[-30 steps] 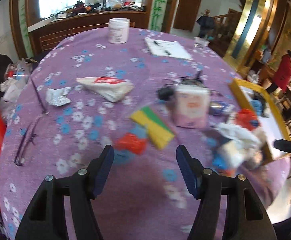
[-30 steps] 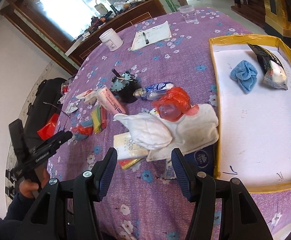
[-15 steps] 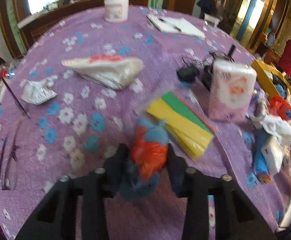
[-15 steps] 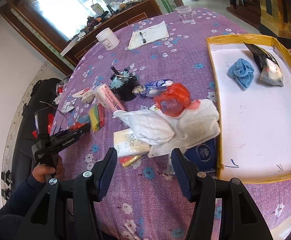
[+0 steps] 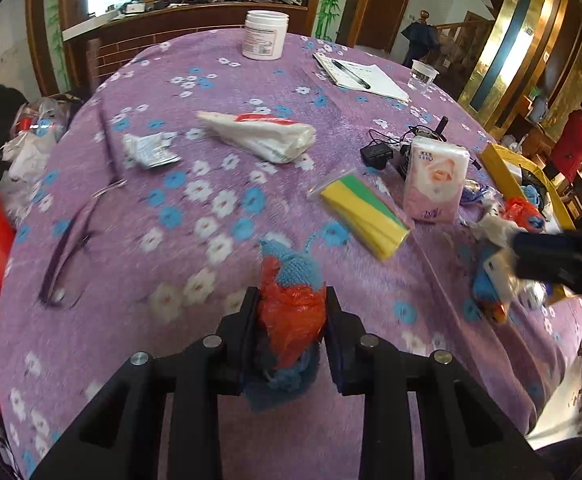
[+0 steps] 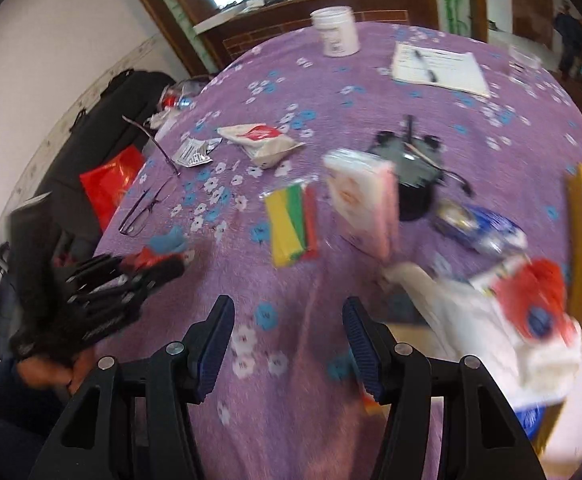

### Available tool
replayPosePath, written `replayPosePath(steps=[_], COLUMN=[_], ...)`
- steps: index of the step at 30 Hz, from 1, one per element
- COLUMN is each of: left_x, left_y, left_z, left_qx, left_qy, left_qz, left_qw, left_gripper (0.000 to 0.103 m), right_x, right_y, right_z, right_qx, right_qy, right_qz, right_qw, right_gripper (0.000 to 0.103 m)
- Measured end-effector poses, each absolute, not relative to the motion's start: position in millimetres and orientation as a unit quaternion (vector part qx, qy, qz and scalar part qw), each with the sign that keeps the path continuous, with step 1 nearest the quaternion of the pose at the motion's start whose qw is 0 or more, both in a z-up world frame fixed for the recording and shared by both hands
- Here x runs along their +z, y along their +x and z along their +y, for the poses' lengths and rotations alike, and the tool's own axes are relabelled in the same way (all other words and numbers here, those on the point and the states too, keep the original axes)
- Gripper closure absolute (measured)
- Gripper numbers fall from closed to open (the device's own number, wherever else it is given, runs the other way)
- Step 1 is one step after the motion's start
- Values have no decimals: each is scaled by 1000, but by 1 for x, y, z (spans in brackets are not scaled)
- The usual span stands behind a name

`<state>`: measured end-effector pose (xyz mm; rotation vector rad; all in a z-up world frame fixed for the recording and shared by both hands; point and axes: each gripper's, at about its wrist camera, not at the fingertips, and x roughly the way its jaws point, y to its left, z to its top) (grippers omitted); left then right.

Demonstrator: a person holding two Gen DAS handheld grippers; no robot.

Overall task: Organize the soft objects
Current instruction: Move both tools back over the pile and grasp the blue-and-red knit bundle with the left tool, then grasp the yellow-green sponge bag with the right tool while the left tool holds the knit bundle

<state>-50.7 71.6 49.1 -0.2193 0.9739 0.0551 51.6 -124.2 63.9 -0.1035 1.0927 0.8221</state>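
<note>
Left claw (image 5: 291,316) pinches one red-and-blue soft bundle (image 5: 291,300); right claw (image 6: 289,332) half open, empty; one tissue pack (image 5: 437,178).

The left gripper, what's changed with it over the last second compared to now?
The left gripper, open and empty before, moved up to the red-and-blue bundle and closed on it. The right gripper swung left, open and empty. The yellow-green pack stayed put.

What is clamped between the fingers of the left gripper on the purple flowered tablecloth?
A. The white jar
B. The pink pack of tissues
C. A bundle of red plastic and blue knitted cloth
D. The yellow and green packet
C: in the left wrist view the left gripper presses on the red and blue bundle; the other three items lie apart from it.
</note>
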Motion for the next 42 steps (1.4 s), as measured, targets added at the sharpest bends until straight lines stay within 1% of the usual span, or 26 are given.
replayPosePath(steps=[7,13,14,15,16,17,19,25,32,42], left_x=[54,51,50,49,48,47,47,48,51,69], left_y=[-84,-98,-98,-98,-98,-97,-96,-82,-58,-37], left_z=[92,106,107,107,108,108,107,92,52,-13], left_qx=[44,50,49,49,47,46,42,18,-27,-78], left_qy=[-114,-124,-126,-126,-126,-127,-127,-121,-96,-56], left_qz=[466,470,471,472,473,473,472,471,476,465], left_qw=[876,873,872,871,871,871,871,874,874,880], left_gripper=[74,74,74,74,74,74,74,74,74,74], right_x=[35,2,1,1,1,3,9,31,36,64], right_y=[80,106,107,106,103,102,96,59,26,16], right_z=[-54,-26,-25,-21,-19,-19,-26,-59,-115,-200], right_qx=[374,322,322,318,315,314,330,363,364,350], right_qy=[-98,-154,-158,-173,-184,-184,-152,-95,-36,32], right_qz=[519,535,524,519,514,513,524,519,530,494], right_qw=[762,766,773,774,777,778,771,768,765,796], right_gripper=[42,42,43,49,65,65,65,65,65,65])
